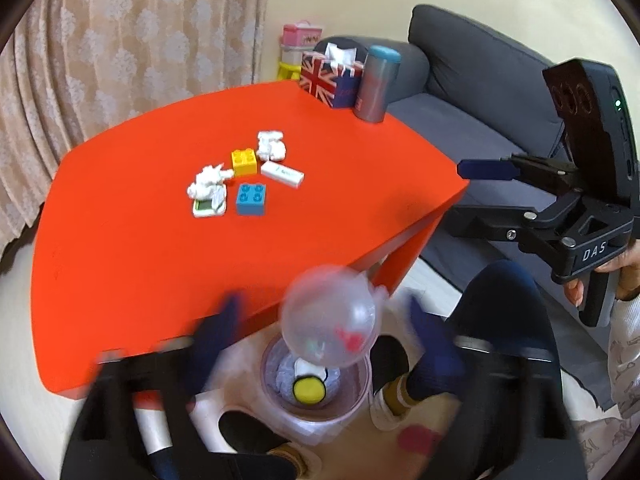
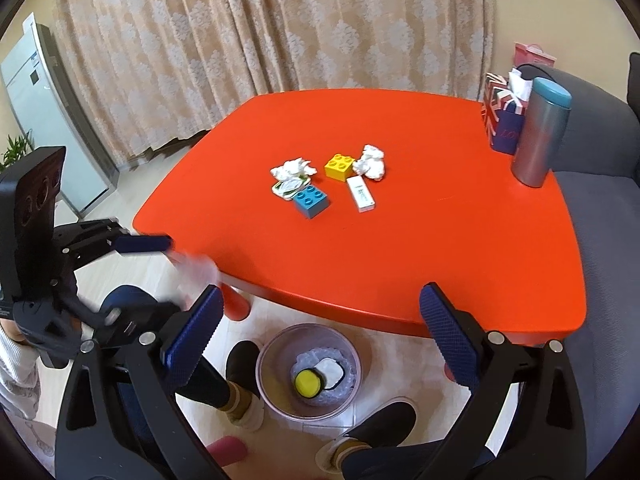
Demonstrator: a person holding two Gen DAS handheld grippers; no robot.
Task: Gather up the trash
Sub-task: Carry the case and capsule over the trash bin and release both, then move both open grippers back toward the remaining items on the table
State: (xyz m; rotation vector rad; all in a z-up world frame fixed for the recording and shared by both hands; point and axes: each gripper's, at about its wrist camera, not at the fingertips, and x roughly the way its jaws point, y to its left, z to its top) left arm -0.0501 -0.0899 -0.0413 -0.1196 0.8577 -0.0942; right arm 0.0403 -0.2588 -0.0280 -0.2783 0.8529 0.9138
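Note:
A clear plastic cup (image 1: 329,316) is blurred in mid-air between the wide-apart fingers of my left gripper (image 1: 326,332), just above the pink-rimmed trash bin (image 1: 360,396) on the floor. The bin (image 2: 266,380) holds a yellow lid (image 2: 307,383) and clear plastic. Two crumpled tissues (image 2: 292,169) (image 2: 370,161) lie on the red table (image 2: 400,248), also in the left wrist view (image 1: 208,182) (image 1: 272,146). My right gripper (image 2: 320,320) is open and empty above the bin at the table's near edge.
On the table are a yellow brick (image 2: 339,166), a blue brick (image 2: 312,201), a white stick (image 2: 361,194), a small green-white packet (image 2: 286,187), a flag tissue box (image 2: 500,120) and a grey tumbler (image 2: 540,132). A grey sofa (image 1: 480,92) stands beside it. Feet flank the bin.

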